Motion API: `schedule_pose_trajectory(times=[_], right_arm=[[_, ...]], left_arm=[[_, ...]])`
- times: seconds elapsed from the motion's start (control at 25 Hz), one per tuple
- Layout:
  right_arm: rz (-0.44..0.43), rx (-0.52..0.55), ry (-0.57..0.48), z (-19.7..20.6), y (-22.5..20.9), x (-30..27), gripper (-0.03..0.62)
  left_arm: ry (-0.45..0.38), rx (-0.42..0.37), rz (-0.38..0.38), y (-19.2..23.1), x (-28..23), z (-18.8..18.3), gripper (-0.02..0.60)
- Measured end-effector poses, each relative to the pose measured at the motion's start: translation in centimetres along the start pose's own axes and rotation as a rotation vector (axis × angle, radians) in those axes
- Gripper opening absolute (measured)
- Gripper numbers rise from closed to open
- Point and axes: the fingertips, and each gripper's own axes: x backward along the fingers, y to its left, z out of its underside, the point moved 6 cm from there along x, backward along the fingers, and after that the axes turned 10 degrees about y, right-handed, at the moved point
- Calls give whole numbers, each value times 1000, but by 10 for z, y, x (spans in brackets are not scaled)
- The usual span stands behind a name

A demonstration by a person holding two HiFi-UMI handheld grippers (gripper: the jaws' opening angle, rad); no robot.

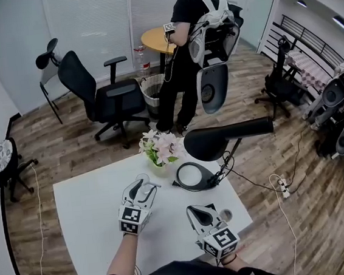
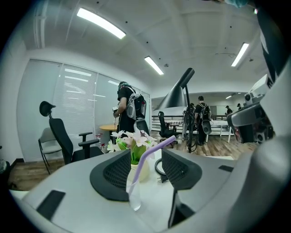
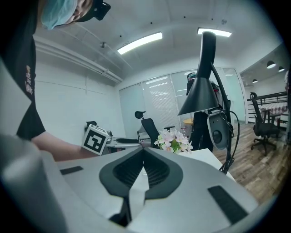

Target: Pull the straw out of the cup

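Ceiling strip lights (image 2: 101,22) give bright, even light; edges warp.

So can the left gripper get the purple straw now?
Probably yes. The left gripper has its fingers open, and the straw sticks up out of the cup right between them, with nothing in the way.

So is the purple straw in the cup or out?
In. The purple straw dips into the clear cup, between the open jaws of the left gripper.
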Motion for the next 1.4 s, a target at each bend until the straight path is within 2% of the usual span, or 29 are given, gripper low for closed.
schedule_pose_trajectory(times=[0.56,1.0,1.4], right_arm=[[4,2,6,1,-4,4,17],[15,-4,3,6,-6,6,17],[15,-5,0,6,-6,7,17]], left_arm=[[49,28,-9,4,-15,10,195],[70,38,-35,10,-18,17,59],[50,50,-64,14,-12,14,37]])
